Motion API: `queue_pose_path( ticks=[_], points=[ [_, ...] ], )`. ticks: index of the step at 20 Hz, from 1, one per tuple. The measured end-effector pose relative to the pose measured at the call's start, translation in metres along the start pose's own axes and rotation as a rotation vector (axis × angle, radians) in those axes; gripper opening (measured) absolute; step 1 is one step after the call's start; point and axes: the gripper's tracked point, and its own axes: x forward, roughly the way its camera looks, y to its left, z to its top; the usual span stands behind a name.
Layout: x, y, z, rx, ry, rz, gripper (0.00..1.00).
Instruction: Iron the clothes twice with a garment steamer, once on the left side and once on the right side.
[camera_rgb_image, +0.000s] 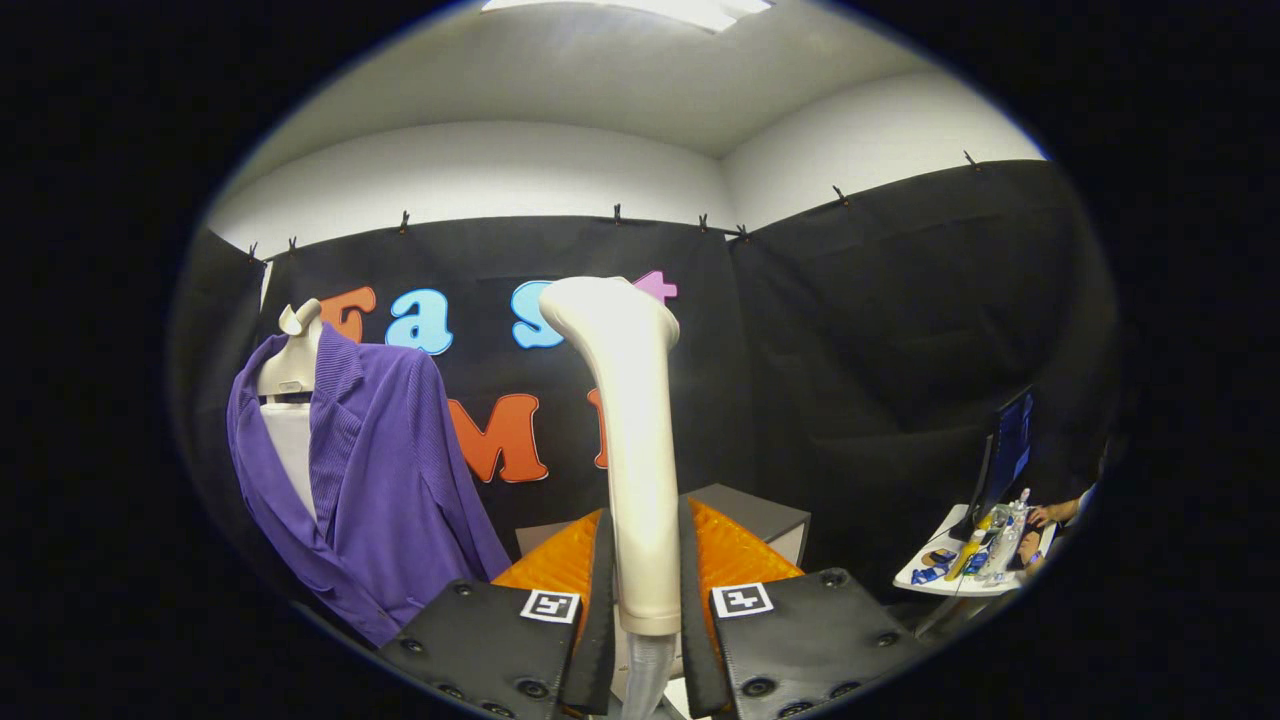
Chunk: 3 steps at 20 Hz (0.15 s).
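The white garment steamer (632, 440) stands upright between my fingers, its head curving up and to the left at the top. My gripper (645, 560) is shut on its handle, both fingers pressing its sides. A clear hose leaves the steamer's bottom end between the fingers. A purple jacket (375, 480) hangs on a white mannequin torso (292, 400) to the left of the steamer, some way beyond the fingers. The steamer head is apart from the jacket.
An orange quilted surface (735, 550) lies just behind the fingers, with a grey box (755, 510) beyond it. At the far right a small white table (960, 575) carries a monitor (1005, 455) and small items; a person's hand (1055, 513) rests there.
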Motion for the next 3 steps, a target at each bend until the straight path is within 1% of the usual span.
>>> queue_pose_path(
  ticks=[3],
  points=[
    [0.0011,-0.0005,0.0004,0.001,0.000,0.000,0.35]
  ],
)
